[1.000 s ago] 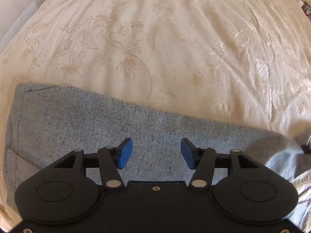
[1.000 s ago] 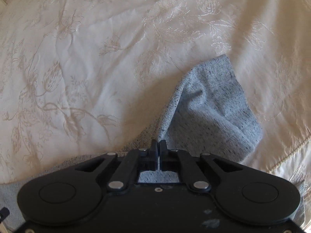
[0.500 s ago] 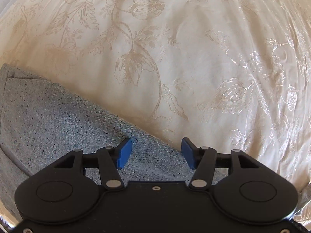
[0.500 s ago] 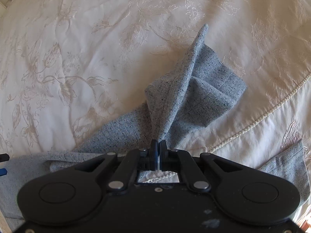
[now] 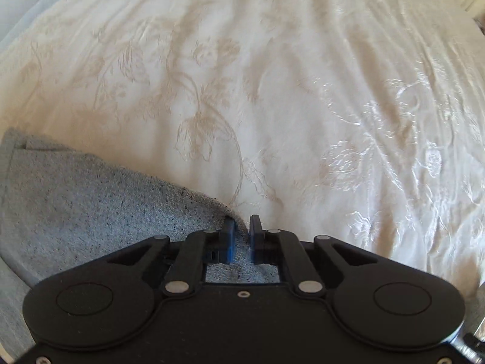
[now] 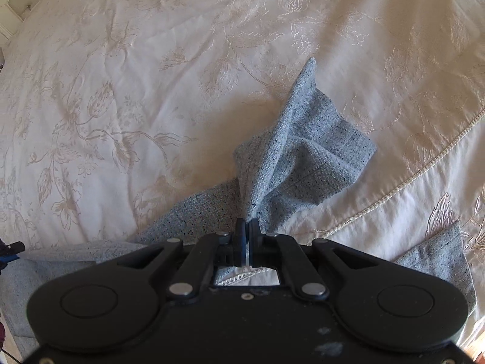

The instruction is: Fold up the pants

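In the left wrist view, the grey speckled woven pants (image 5: pixel 78 212) lie flat on the cream satin bedspread with embroidered flowers (image 5: pixel 303 91), filling the lower left of the picture and running in under the tool. Their upper edge slants down to the right and ends in a raised ridge of cloth exactly at the left gripper (image 5: pixel 241 236). Its jaws have just been closing, and the blue pads now pinch that ridge, with a narrow strip of grey fabric showing between them. To the right of the fingers only bedspread shows.

In the right wrist view, a flat stretch of the same pants (image 6: pixel 188 212) comes in from the lower left. At the centre the right gripper (image 6: pixel 246 236) is pressed together on a fold of the cloth, which rises from its tips as a rumpled peak reaching up and to the right, lifted off the bedspread (image 6: pixel 121 75). Further right, a corded seam (image 6: pixel 424 166) crosses the cover, and another grey corner (image 6: pixel 439 251) of fabric lies beside the tool's body.
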Demonstrator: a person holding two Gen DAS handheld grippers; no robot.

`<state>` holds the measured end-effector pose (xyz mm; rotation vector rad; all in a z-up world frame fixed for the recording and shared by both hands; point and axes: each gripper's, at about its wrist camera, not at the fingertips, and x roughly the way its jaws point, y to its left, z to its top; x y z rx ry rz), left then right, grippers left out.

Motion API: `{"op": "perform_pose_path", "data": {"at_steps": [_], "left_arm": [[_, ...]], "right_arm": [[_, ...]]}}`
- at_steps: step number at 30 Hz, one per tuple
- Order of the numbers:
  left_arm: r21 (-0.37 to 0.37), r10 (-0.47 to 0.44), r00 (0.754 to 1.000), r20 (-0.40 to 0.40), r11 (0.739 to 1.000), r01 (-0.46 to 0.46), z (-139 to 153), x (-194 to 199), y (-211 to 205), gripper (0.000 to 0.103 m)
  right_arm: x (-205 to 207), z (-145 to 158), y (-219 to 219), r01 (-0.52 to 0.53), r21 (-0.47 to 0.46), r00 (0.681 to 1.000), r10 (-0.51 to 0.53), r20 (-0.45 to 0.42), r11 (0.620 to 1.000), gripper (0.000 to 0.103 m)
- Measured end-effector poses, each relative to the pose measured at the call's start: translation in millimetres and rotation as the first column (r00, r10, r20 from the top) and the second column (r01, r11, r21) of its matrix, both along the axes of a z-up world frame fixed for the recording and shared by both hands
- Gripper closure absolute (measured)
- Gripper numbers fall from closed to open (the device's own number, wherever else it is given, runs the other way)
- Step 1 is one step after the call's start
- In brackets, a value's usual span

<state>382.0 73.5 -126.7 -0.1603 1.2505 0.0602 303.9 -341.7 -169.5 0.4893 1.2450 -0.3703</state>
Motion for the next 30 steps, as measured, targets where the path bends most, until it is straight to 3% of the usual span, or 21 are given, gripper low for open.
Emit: {"op": "perform_pose_path", "data": {"at_steps": [2, 5, 13, 22, 26, 30], "left_arm": [[0.023, -0.065, 0.995, 0.078, 0.998, 0.064, 19, -21, 0, 0.092], [0.019, -0.102, 0.987, 0.12, 0.995, 0.101, 42, -44, 8, 0.093], [-0.059, -0.058, 0.991, 0.12, 0.996, 0.065, 62, -133, 38, 0.093], [-0.055, -0.034, 0.998, -0.059, 0.998, 0.031, 23, -212, 50, 0.093], [-0.035, -0.057, 0.99, -0.132, 0.998, 0.053, -5, -225, 45, 0.101], [-0.043, -0.049, 0.975, -0.215, 0.998, 0.041, -32, -228, 45, 0.101]], "right_arm": [[-7, 8, 3, -0.008, -0.012, 1.0, 0.008, 0.015, 1.0, 0.101], [-23, 22, 8, -0.02, -0.036, 0.999, 0.022, 0.037, 0.999, 0.101], [-81, 36, 21, -0.017, -0.052, 0.999, 0.018, 0.03, 0.998, 0.101], [-144, 9, 40, 0.014, -0.066, 0.999, -0.017, -0.043, 0.998, 0.101], [-158, -7, 43, 0.021, -0.071, 0.998, -0.025, -0.055, 0.997, 0.101], [-165, -15, 45, 0.024, -0.075, 0.998, -0.028, -0.058, 0.997, 0.099]]}}
